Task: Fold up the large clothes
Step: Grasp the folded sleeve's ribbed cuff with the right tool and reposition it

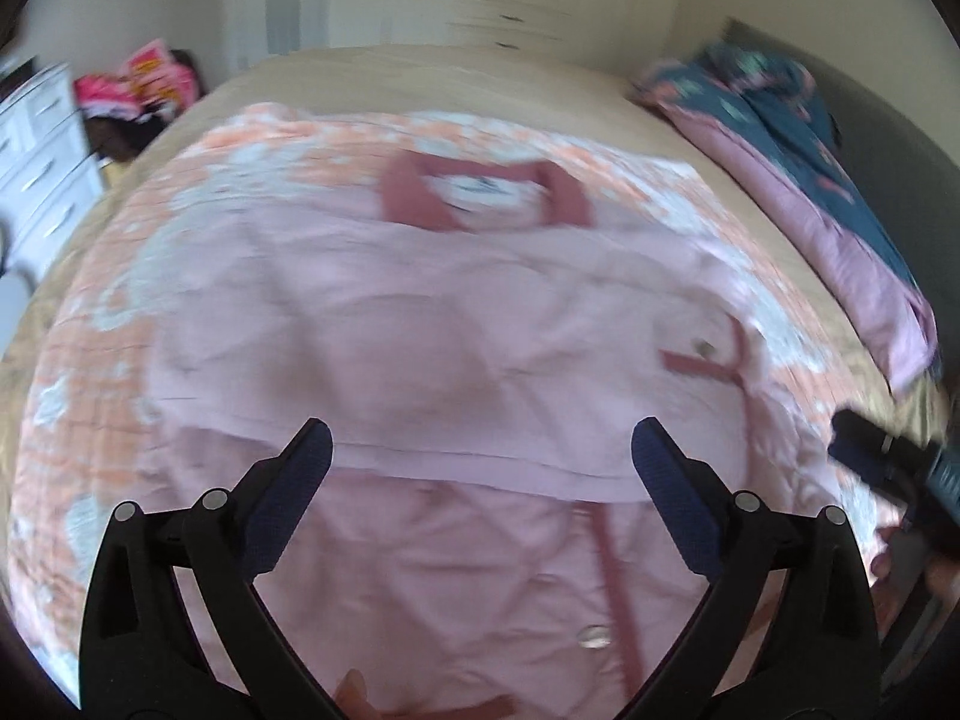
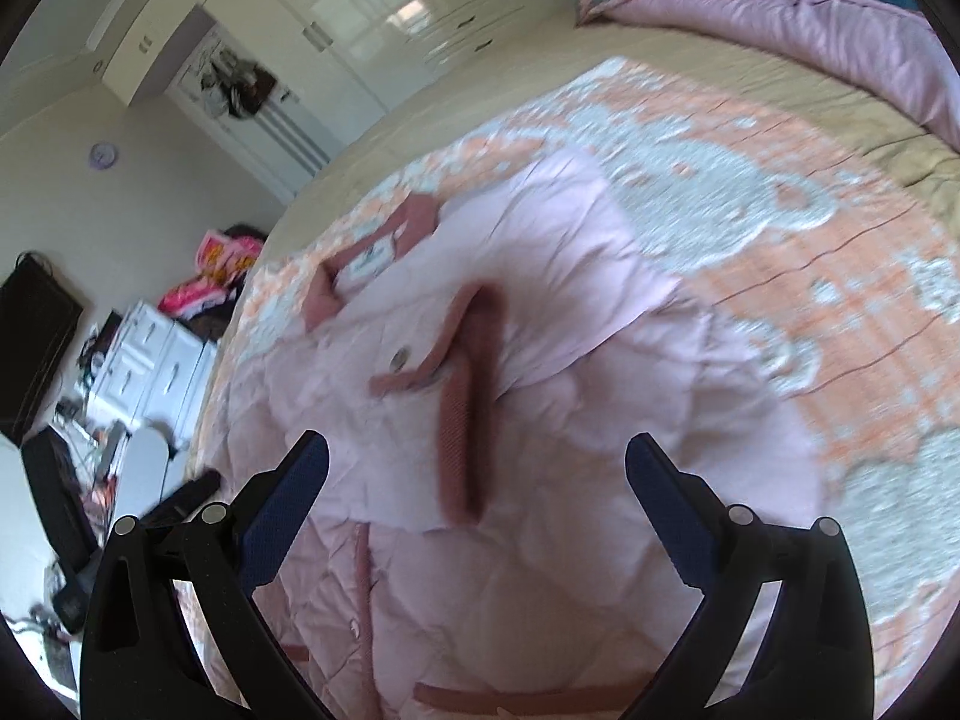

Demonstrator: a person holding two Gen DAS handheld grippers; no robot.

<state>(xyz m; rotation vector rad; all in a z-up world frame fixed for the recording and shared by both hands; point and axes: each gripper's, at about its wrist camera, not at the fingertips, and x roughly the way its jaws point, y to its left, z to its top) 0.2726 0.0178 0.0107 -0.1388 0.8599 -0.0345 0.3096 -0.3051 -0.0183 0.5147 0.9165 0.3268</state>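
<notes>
A pale pink quilted jacket [image 1: 420, 312] with darker pink trim lies spread on an orange and white patterned blanket [image 1: 90, 420] on the bed. Its collar [image 1: 480, 192] is at the far end. A sleeve is folded across the body, and its ribbed dark pink cuff [image 2: 462, 408] lies on top. My left gripper [image 1: 480, 438] hovers open over the jacket's middle with nothing between its fingers. My right gripper [image 2: 477, 450] is also open, just above the cuff and the jacket [image 2: 570, 360], holding nothing. The blanket [image 2: 780, 180] shows to the right of the jacket.
A teal and pink duvet [image 1: 810, 150] is bunched along the bed's right side, also seen as the duvet [image 2: 780, 0] at the top. White drawers [image 1: 36, 150] stand left of the bed, with cluttered floor beside them. Beige sheet [image 1: 420, 72] lies beyond the blanket.
</notes>
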